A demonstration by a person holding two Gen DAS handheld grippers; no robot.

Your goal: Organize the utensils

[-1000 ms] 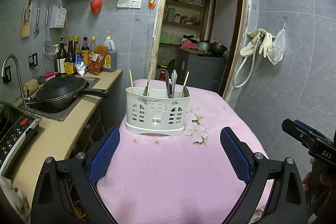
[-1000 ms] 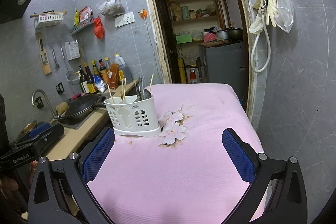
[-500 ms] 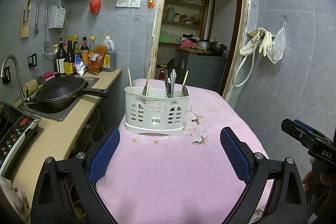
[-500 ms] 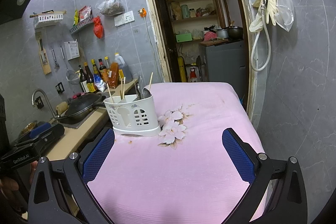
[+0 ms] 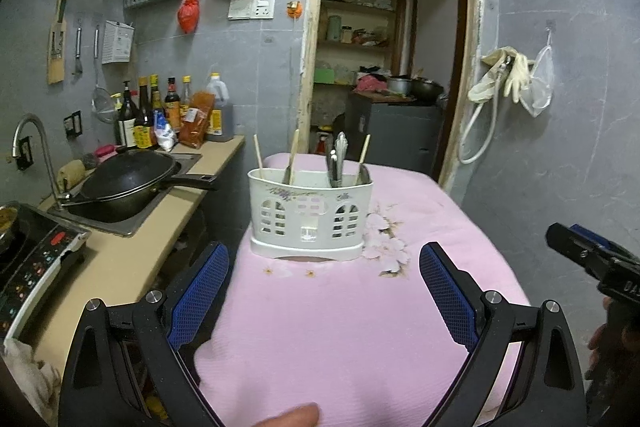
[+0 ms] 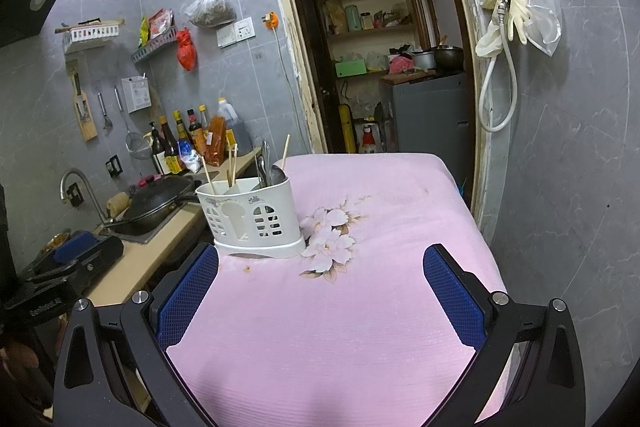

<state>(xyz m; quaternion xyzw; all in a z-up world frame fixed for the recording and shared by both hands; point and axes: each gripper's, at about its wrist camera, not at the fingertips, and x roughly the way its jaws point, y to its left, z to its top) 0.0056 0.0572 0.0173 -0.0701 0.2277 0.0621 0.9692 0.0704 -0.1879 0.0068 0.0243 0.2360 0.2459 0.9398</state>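
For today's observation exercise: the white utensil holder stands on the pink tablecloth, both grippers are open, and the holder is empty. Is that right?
Not quite. The white utensil holder is not empty: chopsticks and metal cutlery stand in it, as the left wrist view shows. It stands on the pink tablecloth, both grippers open.

utensil heads: hidden inside caddy (image 5: 310, 215) | wok (image 6: 160, 201): partly behind caddy | shelf jars: too small

Both wrist cameras look forward from the near edge of the pink table (image 5: 360, 327), sharing the white caddy (image 5: 310, 213) (image 6: 252, 217) and far doorway (image 6: 380, 47).
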